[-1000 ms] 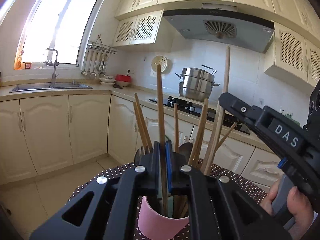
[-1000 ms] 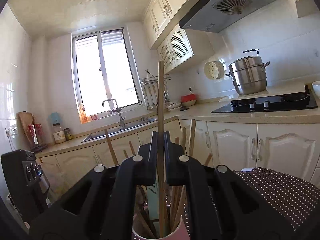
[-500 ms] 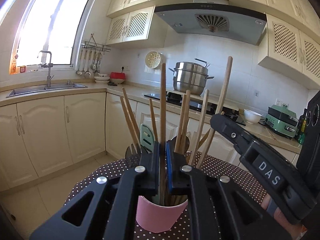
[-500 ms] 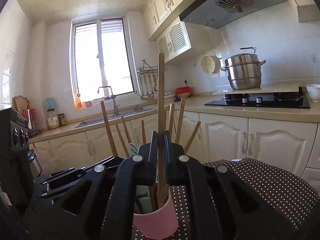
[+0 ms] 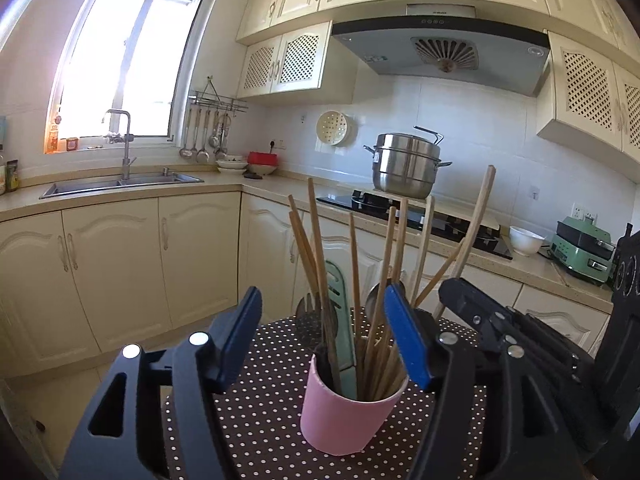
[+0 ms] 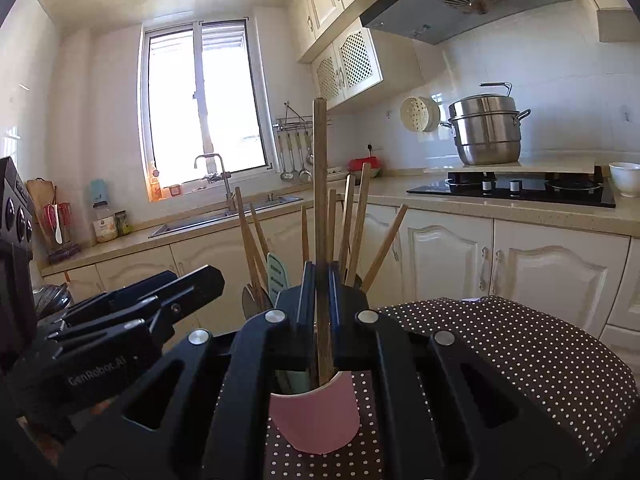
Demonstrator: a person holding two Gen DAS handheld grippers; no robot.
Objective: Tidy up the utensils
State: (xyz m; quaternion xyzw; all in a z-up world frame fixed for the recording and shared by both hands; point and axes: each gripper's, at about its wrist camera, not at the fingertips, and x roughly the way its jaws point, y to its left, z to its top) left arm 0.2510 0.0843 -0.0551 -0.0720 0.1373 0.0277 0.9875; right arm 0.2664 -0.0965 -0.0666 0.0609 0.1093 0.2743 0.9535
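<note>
Left claw [image 5: 324, 340] released, jaws wide on either side of the pink cup [image 5: 344, 420]. Right claw [image 6: 319, 280] clenched on 1 tall wooden stick [image 6: 320, 184], upright, lower end inside the cup. Cup on the dotted cloth [image 6: 520, 352], packed with wooden utensils [image 5: 384, 264] and a green spatula [image 5: 340, 300].

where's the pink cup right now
In both wrist views the pink cup stands low at centre on the dotted cloth, full of wooden utensils, just ahead of both tongs.
</note>
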